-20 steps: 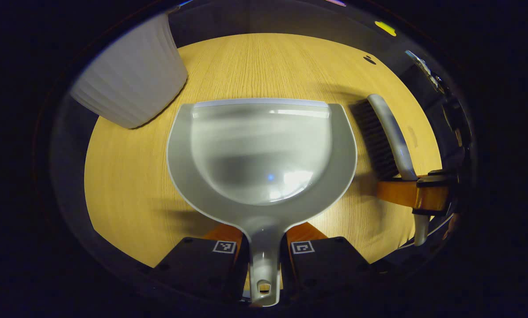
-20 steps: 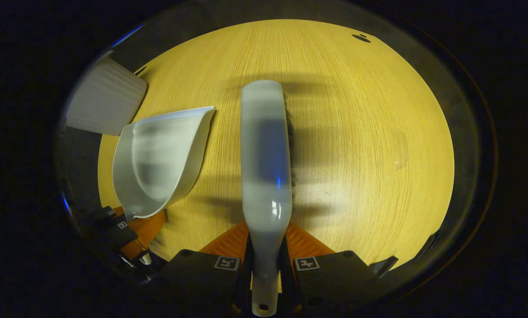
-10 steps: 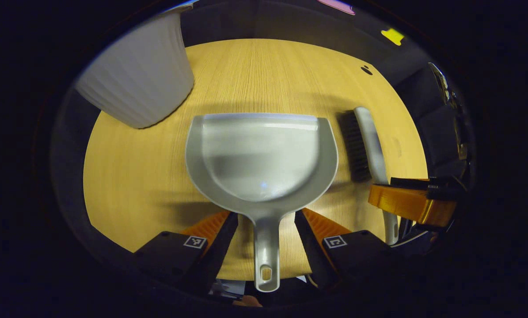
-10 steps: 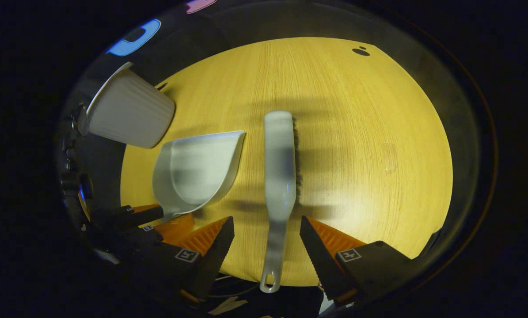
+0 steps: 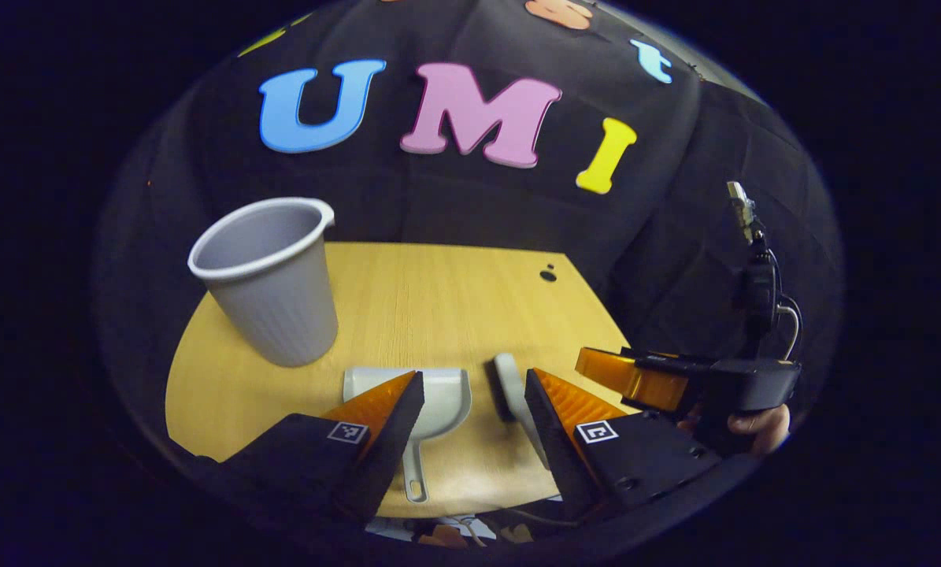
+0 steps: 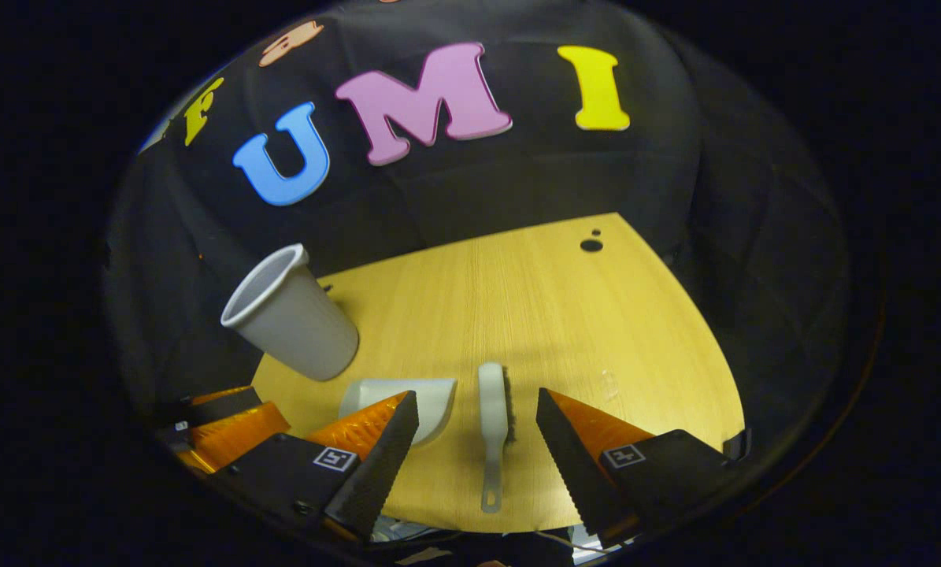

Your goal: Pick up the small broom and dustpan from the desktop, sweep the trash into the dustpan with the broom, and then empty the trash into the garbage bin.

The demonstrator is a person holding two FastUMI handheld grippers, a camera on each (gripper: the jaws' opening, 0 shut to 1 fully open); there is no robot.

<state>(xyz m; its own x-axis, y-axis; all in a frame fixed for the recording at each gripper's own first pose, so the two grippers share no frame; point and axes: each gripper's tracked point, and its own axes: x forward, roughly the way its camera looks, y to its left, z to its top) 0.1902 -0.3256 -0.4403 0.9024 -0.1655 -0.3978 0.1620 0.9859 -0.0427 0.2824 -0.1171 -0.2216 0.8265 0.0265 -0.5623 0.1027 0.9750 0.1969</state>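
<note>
Light wood-grain tabletop [image 5: 407,299] [image 6: 564,315] carries everything; the dark booth wall stands behind it.

Grey ribbed plastic garbage bin [image 5: 269,279] [image 6: 293,315], cup-shaped, stands upright at the far left of the tabletop, mouth open upward.

Grey plastic dustpan [image 5: 439,394] [image 6: 431,394] lies flat on the tabletop near the front edge, handle pointing toward the camera, nothing gripping it. Just to its right, apart from it, lies the small grey broom with dark bristles [image 5: 506,378] [image 6: 492,417], handle also toward the front edge, free of both tools.

Left tool [image 5: 470,394]: raised above the tabletop, pointing forward and slightly down, fingers spread wide, holding nothing. The dustpan shows between them, below.

Right tool [image 6: 478,409] [image 5: 635,378]: same pose, lifted off the tabletop, fingers wide apart and empty, broom visible in the gap below. In the left gripper view it sits to the right of the broom, with the hand [image 5: 757,425] wrapped around its body.
</note>
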